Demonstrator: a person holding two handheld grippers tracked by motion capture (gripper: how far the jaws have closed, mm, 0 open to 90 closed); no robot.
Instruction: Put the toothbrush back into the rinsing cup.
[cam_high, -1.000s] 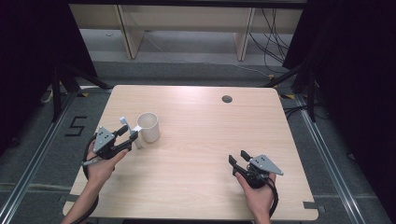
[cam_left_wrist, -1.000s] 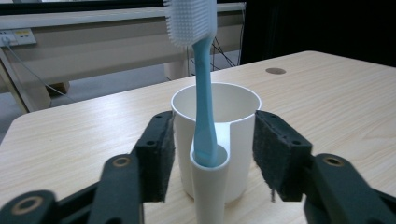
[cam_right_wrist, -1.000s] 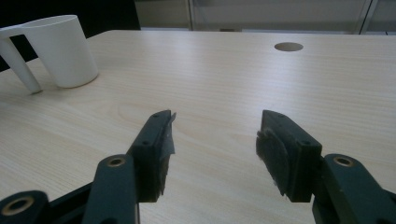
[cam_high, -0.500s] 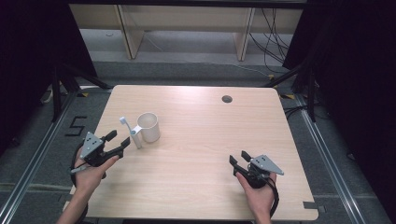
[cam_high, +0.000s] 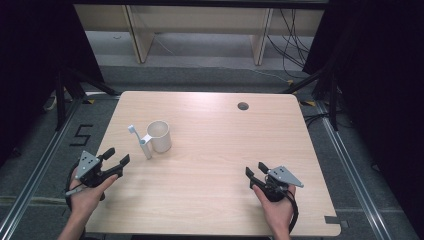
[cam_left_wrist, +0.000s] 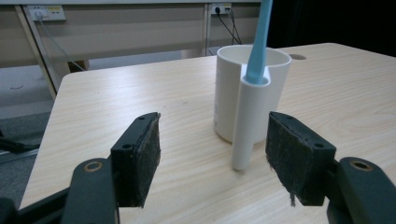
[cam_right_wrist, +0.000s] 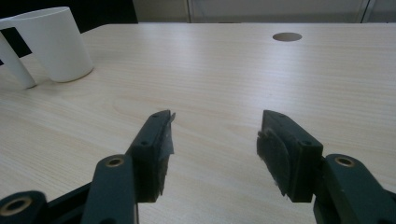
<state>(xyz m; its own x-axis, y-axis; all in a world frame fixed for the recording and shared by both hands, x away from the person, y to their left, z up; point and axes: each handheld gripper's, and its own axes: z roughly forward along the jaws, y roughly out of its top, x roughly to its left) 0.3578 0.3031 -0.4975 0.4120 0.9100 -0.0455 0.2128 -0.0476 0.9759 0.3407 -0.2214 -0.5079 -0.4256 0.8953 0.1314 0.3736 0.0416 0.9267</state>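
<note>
I have the pale wood-grain table (cam_high: 210, 165) nearly bare, which leaves both tools free room. The white plastic cup (cam_high: 160, 135) with its narrow side tube stands upright in the left half of the table, nearer the far edge than the near one and well in from the left edge, so it will not tip off. The light blue toothbrush (cam_high: 134, 133) stands on end in that side tube, head up and leaning a little; I judge the tube is there to keep it upright and clear of the cup's mouth. My left gripper (cam_high: 115, 161) sits near the left edge, short of the cup, its jaws having just been opening and now spread wide with nothing between the pads: in the left gripper view the tube stands beyond the pads, apart from both. I read that as a release, with the brush now parked. My right gripper (cam_high: 255, 169) rests near the near right corner, jaws spread and empty, kept well apart from the cup as it has no part here. A small round cable hole (cam_high: 243, 106) sits near the far edge
</note>
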